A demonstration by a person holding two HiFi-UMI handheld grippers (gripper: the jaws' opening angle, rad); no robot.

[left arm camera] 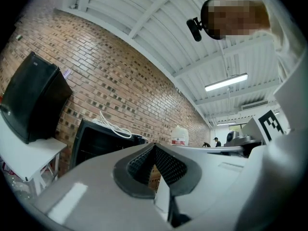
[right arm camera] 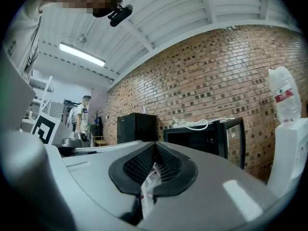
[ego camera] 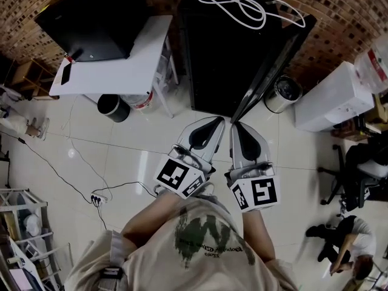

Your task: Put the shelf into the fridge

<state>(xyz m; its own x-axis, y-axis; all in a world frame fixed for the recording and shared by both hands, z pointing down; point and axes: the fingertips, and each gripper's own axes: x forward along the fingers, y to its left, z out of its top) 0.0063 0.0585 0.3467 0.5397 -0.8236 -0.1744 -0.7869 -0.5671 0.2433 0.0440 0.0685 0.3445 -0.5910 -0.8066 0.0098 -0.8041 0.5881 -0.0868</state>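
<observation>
The left gripper (ego camera: 216, 123) and right gripper (ego camera: 237, 127) sit side by side, each with its jaws pressed together; a white, red-printed slip (right arm camera: 148, 184) shows low in the right pair's seam. Just beyond their tips stands the black fridge (ego camera: 221, 53), its door (ego camera: 273, 65) open. No shelf can be made out in its dark interior.

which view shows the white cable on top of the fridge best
Head view: it looks down on the whole white cable, looped on the fridge. Both gripper views catch the cable only side-on and small along the fridge's top.
</observation>
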